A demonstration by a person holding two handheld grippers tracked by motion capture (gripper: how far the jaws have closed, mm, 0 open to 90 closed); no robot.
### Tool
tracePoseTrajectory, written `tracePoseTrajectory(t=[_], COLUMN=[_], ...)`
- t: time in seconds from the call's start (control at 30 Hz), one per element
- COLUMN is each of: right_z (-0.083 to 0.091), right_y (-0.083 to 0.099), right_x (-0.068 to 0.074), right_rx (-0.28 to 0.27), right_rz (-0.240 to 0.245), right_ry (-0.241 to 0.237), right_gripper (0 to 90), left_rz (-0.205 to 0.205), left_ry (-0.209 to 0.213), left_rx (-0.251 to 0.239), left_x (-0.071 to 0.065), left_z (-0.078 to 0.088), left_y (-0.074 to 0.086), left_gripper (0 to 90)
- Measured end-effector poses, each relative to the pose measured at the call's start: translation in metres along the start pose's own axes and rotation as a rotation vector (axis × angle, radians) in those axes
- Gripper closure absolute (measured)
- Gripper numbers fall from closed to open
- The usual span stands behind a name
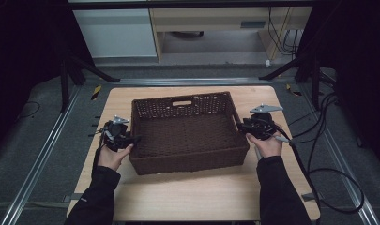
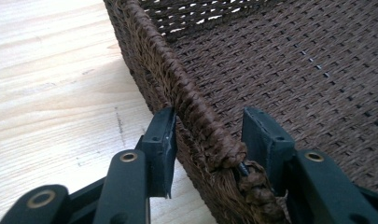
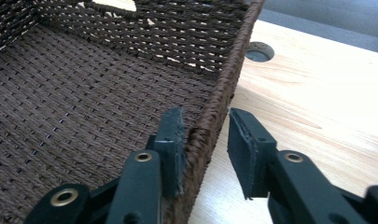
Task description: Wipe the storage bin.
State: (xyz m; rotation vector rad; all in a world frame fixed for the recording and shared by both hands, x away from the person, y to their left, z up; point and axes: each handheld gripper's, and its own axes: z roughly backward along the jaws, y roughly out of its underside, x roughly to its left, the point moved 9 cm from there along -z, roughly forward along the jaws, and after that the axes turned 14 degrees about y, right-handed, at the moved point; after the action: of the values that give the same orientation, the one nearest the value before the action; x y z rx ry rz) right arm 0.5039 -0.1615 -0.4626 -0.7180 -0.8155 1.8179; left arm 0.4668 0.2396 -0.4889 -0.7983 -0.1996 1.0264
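Two claws straddle opposite side walls of one dark brown woven basket [image 1: 187,133], which sits roughly mid-worktop [image 1: 201,197] with its handle cutout on the far wall.

Left claw [image 1: 131,139]: at the basket's left wall, near its front corner. In the left gripper view the left claw [image 2: 207,135] is spread, the braided rim [image 2: 186,100] running between the jaws. Outer pad sits right against the rim's outside, touching or nearly so. Inner pad stands clear of the rim inside the basket, gap visible. Not pinching. A frayed knot of weave [image 2: 256,182] lies near the base of the inner jaw.

Right claw [image 1: 240,125]: at the basket's right wall, around mid-length. In the right gripper view the right claw [image 3: 205,135] is also spread across the rim [image 3: 224,79]. Inner pad lies close against the inside of the wall, contact looks likely but can't be confirmed. Outer pad is off the wall, over bare worktop [image 3: 317,93], clear gap. No pinch here either.

Basket rests flat on the worktop, inside empty. Round hole [image 3: 259,51] in the worktop just beyond the basket's right wall. Both hands grip the claw bodies, dark sleeves coming in from the near edge.
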Motion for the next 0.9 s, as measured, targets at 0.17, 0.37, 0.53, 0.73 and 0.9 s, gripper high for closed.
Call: tracePoseTrajectory(t=[0.17,0.37,0.53,0.73,0.9], right_z=[0.0,0.014,0.022,0.012,0.016], right_y=[0.003,0.011,0.004,0.004,0.006], right_x=[0.006,0.018,0.021,0.024,0.034], right_rx=[0.015,0.02,-0.006,0.0,0.01], right_rz=[0.007,0.004,0.01,0.006,0.008], right_ry=[-0.008,-0.033,-0.052,-0.054,-0.091], right_gripper=[72.7,70.8,65.4,66.2,71.9], left_rz=[0.021,0.016,0.02,0.021,0.027], left_ry=[-0.001,-0.02,-0.015,-0.023,-0.022], left_rx=[0.012,0.027,0.035,0.044,0.043], left_x=[0.0,0.005,0.009,0.01,0.013], left_z=[0.0,0.008,0.013,0.018,0.024], left_y=[0.002,0.006,0.01,0.015,0.02], left_gripper=[58.4,63.7,64.6,65.2,66.1])
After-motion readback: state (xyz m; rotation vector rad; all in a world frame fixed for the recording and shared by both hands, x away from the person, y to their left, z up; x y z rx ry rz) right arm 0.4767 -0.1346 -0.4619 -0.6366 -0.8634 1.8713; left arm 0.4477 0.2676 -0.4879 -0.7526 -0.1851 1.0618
